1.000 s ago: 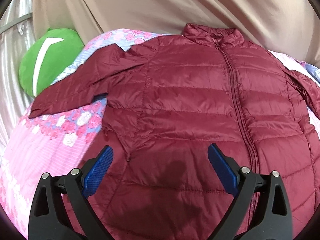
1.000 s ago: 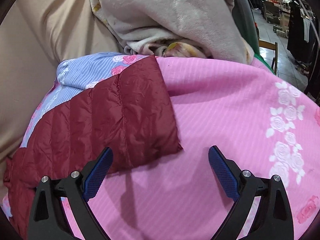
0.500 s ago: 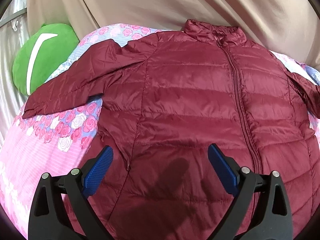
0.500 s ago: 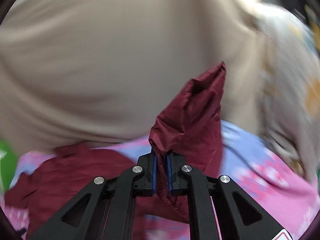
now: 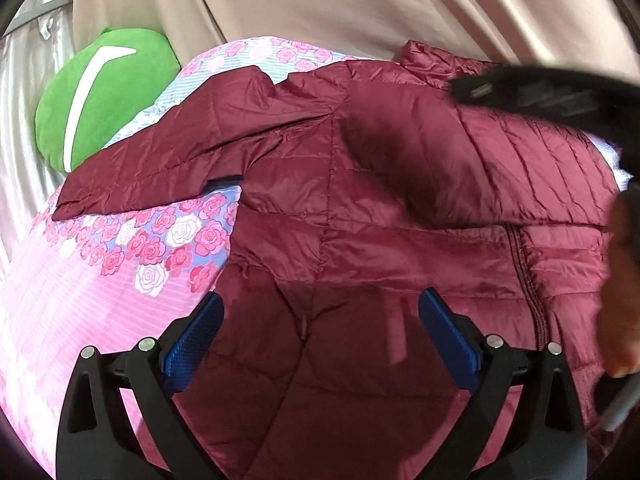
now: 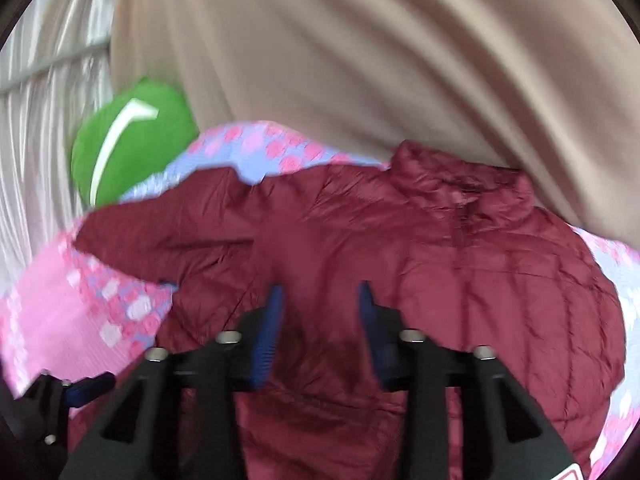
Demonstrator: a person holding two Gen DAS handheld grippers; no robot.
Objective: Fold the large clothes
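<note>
A maroon quilted puffer jacket (image 5: 360, 216) lies front up on the pink floral bedspread (image 5: 80, 300). Its right sleeve (image 5: 540, 168) is folded across the chest; its left sleeve (image 5: 160, 164) stretches out to the left. My left gripper (image 5: 320, 332) is open and empty, low over the jacket's lower left front. My right gripper (image 6: 320, 320) is open and empty, above the jacket's (image 6: 400, 264) chest; its black body (image 5: 560, 100) crosses the upper right of the left wrist view. The right wrist view is blurred.
A green cushion (image 5: 100, 96) with a white stripe sits at the bed's far left, also in the right wrist view (image 6: 132, 136). A beige curtain (image 5: 360, 4) hangs behind the bed. The left gripper's finger (image 6: 88, 388) shows at the lower left of the right wrist view.
My right gripper carried the right sleeve over the chest and let it go; its jaws opened. My left gripper moved a little lower and closer to the jacket.
</note>
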